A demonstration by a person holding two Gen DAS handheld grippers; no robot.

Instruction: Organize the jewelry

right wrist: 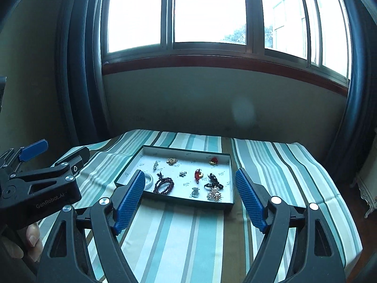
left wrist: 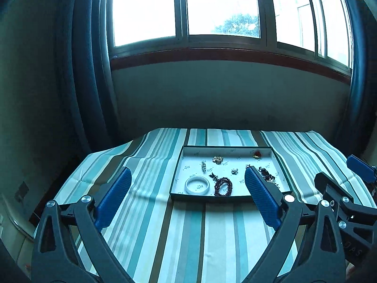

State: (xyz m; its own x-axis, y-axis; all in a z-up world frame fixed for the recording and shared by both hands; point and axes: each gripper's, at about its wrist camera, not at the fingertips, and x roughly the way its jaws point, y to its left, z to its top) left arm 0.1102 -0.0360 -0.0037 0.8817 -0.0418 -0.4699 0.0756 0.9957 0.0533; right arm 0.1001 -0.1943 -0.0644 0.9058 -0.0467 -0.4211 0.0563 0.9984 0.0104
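A shallow white tray with a dark rim (left wrist: 179,165) (right wrist: 232,176) lies on the striped table. In it are a white bangle (left wrist: 197,185) (right wrist: 149,179), a dark red bead bracelet (left wrist: 223,186) (right wrist: 163,185), a gold piece (left wrist: 218,159) (right wrist: 171,161), a red flower piece (left wrist: 257,154) (right wrist: 213,160), a small silver flower (left wrist: 234,170) (right wrist: 182,173), a red pendant (right wrist: 198,174) and a pearl brooch (right wrist: 214,193). My left gripper (left wrist: 187,176) is open and empty, held before the tray. My right gripper (right wrist: 189,178) is open and empty, also before the tray.
The table wears a teal, white and brown striped cloth (left wrist: 188,235) (right wrist: 183,235). A wall and a wide window (left wrist: 188,7) stand behind it. The right gripper's body shows in the left wrist view (left wrist: 348,202); the left one's body (right wrist: 40,184) shows in the right wrist view.
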